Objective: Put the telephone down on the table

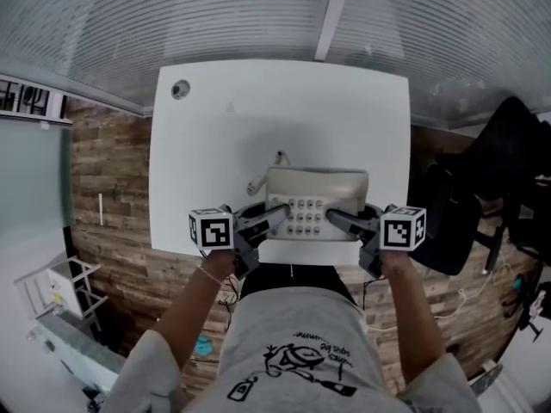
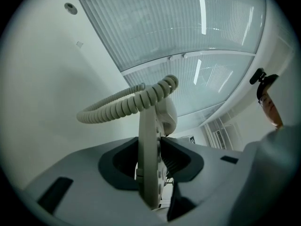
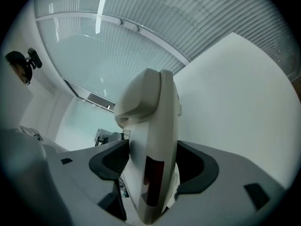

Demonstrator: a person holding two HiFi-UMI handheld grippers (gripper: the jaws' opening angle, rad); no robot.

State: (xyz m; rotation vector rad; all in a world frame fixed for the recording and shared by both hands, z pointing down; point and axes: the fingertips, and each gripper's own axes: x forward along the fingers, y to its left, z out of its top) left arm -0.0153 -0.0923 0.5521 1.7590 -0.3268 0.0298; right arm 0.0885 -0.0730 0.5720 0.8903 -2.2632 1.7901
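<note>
A beige desk telephone [image 1: 314, 205] with a keypad hangs over the near edge of the white table [image 1: 284, 119], held from both sides. My left gripper [image 1: 277, 216] is shut on its left edge, my right gripper [image 1: 337, 219] on its right edge. In the left gripper view the telephone's thin body [image 2: 149, 159] stands pinched between the dark pads, with the coiled cord [image 2: 124, 102] arching away to the left. In the right gripper view the telephone body [image 3: 155, 145] with the handset end sits clamped between the pads. Whether the base touches the table I cannot tell.
A round cable hole [image 1: 180, 89] sits at the table's far left corner. A black office chair [image 1: 482, 196] stands to the right of the table. A ribbed glass wall [image 1: 284, 11] runs behind it. Wooden flooring [image 1: 108, 205] shows on the left.
</note>
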